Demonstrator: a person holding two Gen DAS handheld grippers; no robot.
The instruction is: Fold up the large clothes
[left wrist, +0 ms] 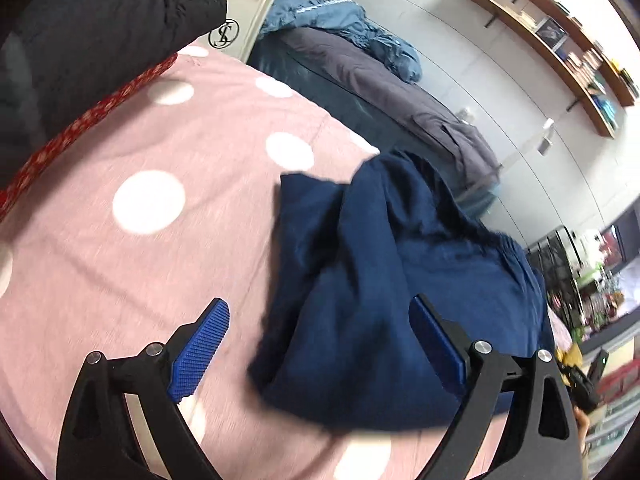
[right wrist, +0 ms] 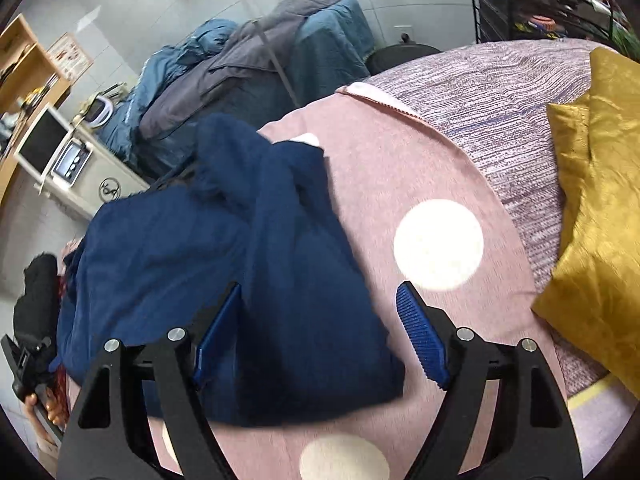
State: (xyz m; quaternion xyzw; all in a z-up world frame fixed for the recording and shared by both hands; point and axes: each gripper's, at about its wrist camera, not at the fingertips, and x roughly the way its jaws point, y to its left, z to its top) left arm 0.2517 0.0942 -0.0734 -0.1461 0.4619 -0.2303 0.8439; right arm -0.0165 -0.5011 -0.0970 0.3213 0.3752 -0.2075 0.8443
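A navy blue garment point(left wrist: 380, 300) point(right wrist: 240, 280) lies bunched in loose folds on the pink sheet with white dots point(left wrist: 160, 152) point(right wrist: 400, 176). My left gripper point(left wrist: 318, 302) hovers open over the garment's left part. The left blue pad point(left wrist: 200, 352) is over bare sheet and the right pad point(left wrist: 438, 344) over the cloth. My right gripper point(right wrist: 320, 287) is open above the garment's right edge. Its left pad point(right wrist: 218, 336) is over cloth and its right pad point(right wrist: 422, 336) over sheet. Neither gripper presses on the fabric.
A black padded jacket point(left wrist: 100, 32) and a red patterned cloth point(left wrist: 80, 128) lie at the sheet's far left. A yellow cushion point(right wrist: 592, 220) rests on a purple knitted blanket point(right wrist: 500, 112) to the right. Beyond the bed are heaped blue and grey clothes point(left wrist: 360, 72) and a bedside cabinet point(right wrist: 80, 184).
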